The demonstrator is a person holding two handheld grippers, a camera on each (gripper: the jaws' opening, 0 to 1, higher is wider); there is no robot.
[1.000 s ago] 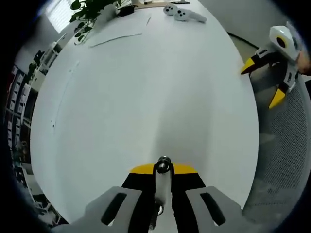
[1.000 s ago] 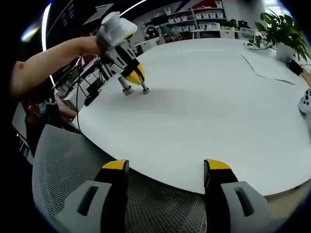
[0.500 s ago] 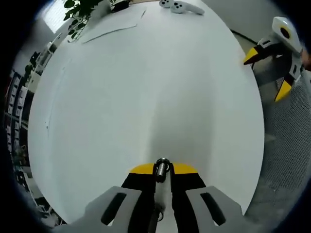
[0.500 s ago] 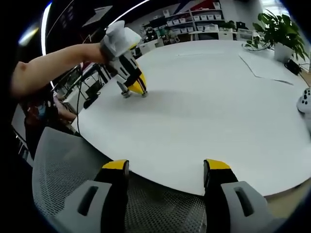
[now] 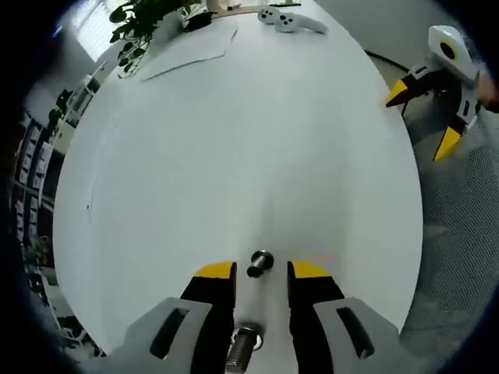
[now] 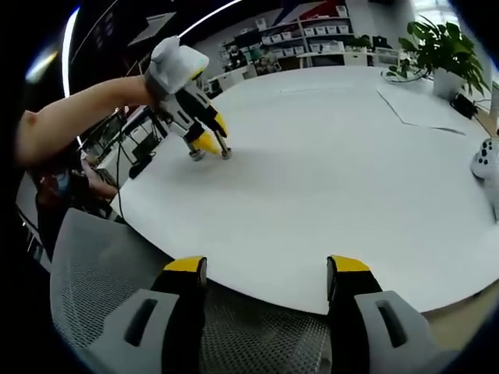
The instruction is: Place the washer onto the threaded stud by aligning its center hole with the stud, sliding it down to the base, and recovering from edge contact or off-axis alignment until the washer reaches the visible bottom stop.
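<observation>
While both grippers' jaws stand parted, the rigid steel threaded stud [image 5: 260, 263] between the left gripper [image 5: 261, 272] tips looks slippery, best gripped low by its base.

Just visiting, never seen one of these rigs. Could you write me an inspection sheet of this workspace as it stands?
Surface: white table, mostly bare.
Job's things: stud standing on the table between the left gripper's jaws; washer not made out.
Clutter: paper sheets, white controllers.
Grippers: left open around the stud; right gripper open, over the mesh chair.
Cables: dark ones at the table's far corner.
Surroundings: plant, shelves.
</observation>
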